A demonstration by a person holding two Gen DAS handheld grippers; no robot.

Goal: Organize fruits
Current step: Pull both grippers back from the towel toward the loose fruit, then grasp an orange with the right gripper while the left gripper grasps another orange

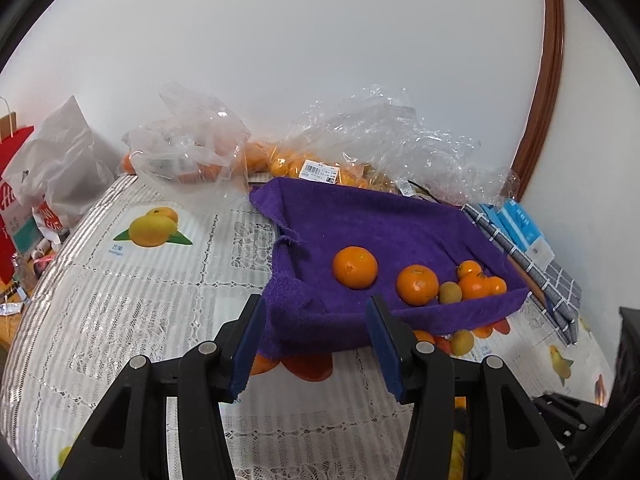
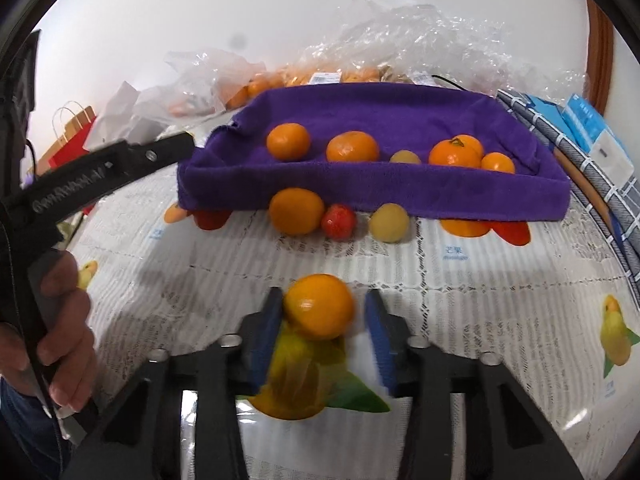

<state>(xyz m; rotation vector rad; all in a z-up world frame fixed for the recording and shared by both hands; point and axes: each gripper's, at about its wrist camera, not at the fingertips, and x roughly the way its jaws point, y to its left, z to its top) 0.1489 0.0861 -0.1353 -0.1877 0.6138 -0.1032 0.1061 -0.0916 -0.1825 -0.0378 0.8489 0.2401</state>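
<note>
A purple towel-lined tray holds several oranges, among them one at the left, and a small tan fruit. My left gripper is open and empty at the tray's near left corner. My right gripper is open, with an orange between its pads, touching the left pad and apart from the right. In front of the tray lie an orange, a strawberry and a pale yellow fruit.
Clear plastic bags of oranges lie behind the tray by the wall. A checked cloth and blue boxes lie at right. Paper bags stand at left. The tablecloth has printed fruit pictures.
</note>
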